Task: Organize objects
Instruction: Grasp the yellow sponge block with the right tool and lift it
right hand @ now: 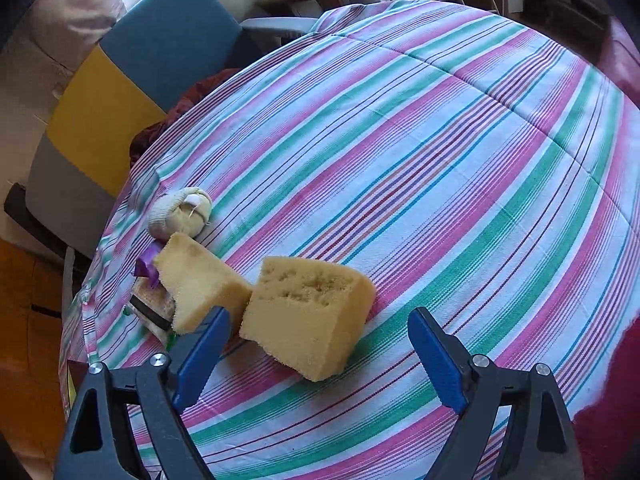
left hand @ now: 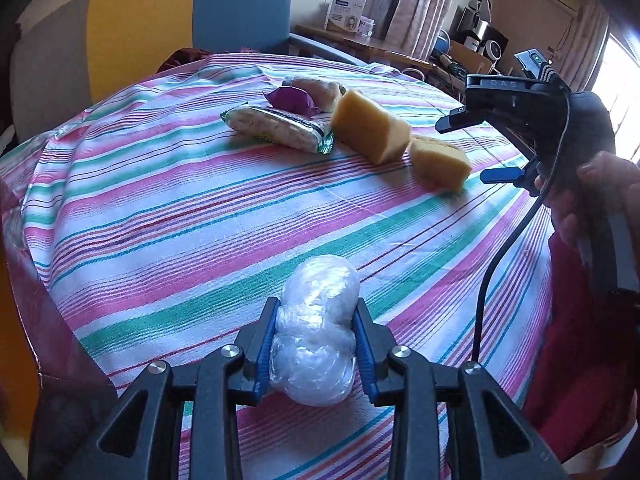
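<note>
My left gripper [left hand: 317, 309] is shut on a white bundle wrapped in clear film [left hand: 316, 336], held just above the striped tablecloth [left hand: 180, 208]. At the far side lie two yellow sponges [left hand: 370, 126] [left hand: 440, 162], a cracker packet [left hand: 280, 128], a purple wrapper [left hand: 292, 100] and a beige roll [left hand: 320, 88]. The right gripper [left hand: 460, 151] hovers over the nearer sponge. In the right wrist view my right gripper [right hand: 318, 314] stands open. The big sponge [right hand: 304, 280] lies between its fingers, untouched by the pads. The second sponge [right hand: 200, 276] leans beside the left finger.
A blue and yellow chair [right hand: 160, 40] stands behind the table. A wooden desk [left hand: 360, 44] with boxes and electronics lines the back wall. Red fabric [right hand: 616, 420] hangs at the table's right edge. A person's hand [left hand: 600, 192] grips the right tool; its cable [left hand: 492, 272] dangles.
</note>
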The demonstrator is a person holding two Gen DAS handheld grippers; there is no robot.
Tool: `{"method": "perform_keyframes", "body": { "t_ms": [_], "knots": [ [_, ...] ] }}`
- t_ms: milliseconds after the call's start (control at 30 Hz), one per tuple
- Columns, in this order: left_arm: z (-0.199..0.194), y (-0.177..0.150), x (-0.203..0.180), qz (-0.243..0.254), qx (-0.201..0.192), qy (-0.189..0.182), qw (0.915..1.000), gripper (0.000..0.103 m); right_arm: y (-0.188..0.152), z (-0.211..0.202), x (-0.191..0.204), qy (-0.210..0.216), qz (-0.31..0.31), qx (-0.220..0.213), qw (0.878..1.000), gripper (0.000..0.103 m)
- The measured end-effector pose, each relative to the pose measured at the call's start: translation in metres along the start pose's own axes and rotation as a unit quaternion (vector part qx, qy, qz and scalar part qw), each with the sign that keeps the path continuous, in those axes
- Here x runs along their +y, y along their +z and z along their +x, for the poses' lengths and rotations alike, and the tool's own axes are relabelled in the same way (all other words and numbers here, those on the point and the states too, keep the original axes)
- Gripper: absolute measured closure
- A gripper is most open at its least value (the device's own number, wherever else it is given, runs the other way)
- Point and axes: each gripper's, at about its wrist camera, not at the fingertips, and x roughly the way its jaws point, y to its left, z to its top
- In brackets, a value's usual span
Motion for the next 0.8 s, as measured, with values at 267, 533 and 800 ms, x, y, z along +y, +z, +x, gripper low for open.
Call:
{"method": "perform_keyframes", "body": {
  "t_ms": [267,533,800],
  "knots": [
    [0.002,-0.004,-0.004,0.022,-0.012,0.012,0.9996,0.069,-0.002,-0.002,0.001,-0.001,-0.001,0.002,1.0,0.01],
    [0.003,-0.003,0.001,0.013,-0.014,-0.004,0.9998,0.069,-0.007,-0.003,0.056,-0.043,-0.241,0.052,0.968,0.0],
    [0.003,-0.003,0.003,0.004,-0.013,-0.012,0.9998,0.069,-0.007,0.017,0.073,-0.119,-0.404,0.08,0.903,0.0]
  ]
}}
